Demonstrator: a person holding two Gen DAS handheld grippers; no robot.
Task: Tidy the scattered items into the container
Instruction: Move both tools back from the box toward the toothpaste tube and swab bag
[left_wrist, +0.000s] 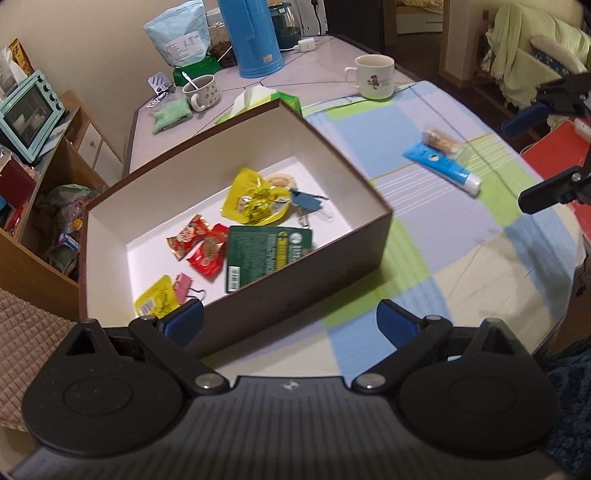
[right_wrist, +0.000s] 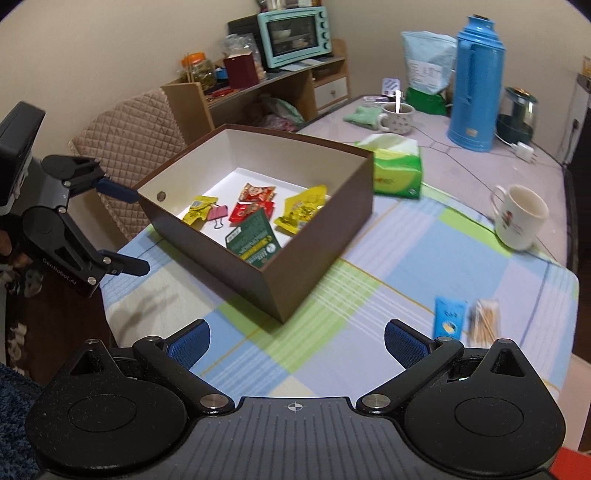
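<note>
A brown box (left_wrist: 332, 254) (right_wrist: 317, 254) with a white inside stands on the checked cloth. It holds a green packet (left_wrist: 264, 254) (right_wrist: 253, 242), red snack packets (left_wrist: 201, 245) (right_wrist: 255, 203), yellow packets (left_wrist: 255, 197) (right_wrist: 301, 210), a pink binder clip (left_wrist: 183, 288) (right_wrist: 218, 214) and blue keys (left_wrist: 304, 201). A blue tube (left_wrist: 441, 166) (right_wrist: 450, 317) and a clear packet of sticks (left_wrist: 441, 140) (right_wrist: 485, 319) lie on the cloth outside it. My left gripper (left_wrist: 290, 326) (right_wrist: 123, 229) is open at the box's near corner, holding nothing. My right gripper (right_wrist: 295, 341) (left_wrist: 524, 162) is open above the cloth, empty.
A white mug (left_wrist: 373, 75) (right_wrist: 519, 216), a green tissue pack (right_wrist: 397, 168), a cup with a spoon (left_wrist: 201, 90), a blue thermos (left_wrist: 251, 37) (right_wrist: 474, 81) and a pale blue bag (left_wrist: 177, 31) stand beyond the box. A padded chair (right_wrist: 125, 144) and a shelf with a teal oven (right_wrist: 293, 35) are off the table.
</note>
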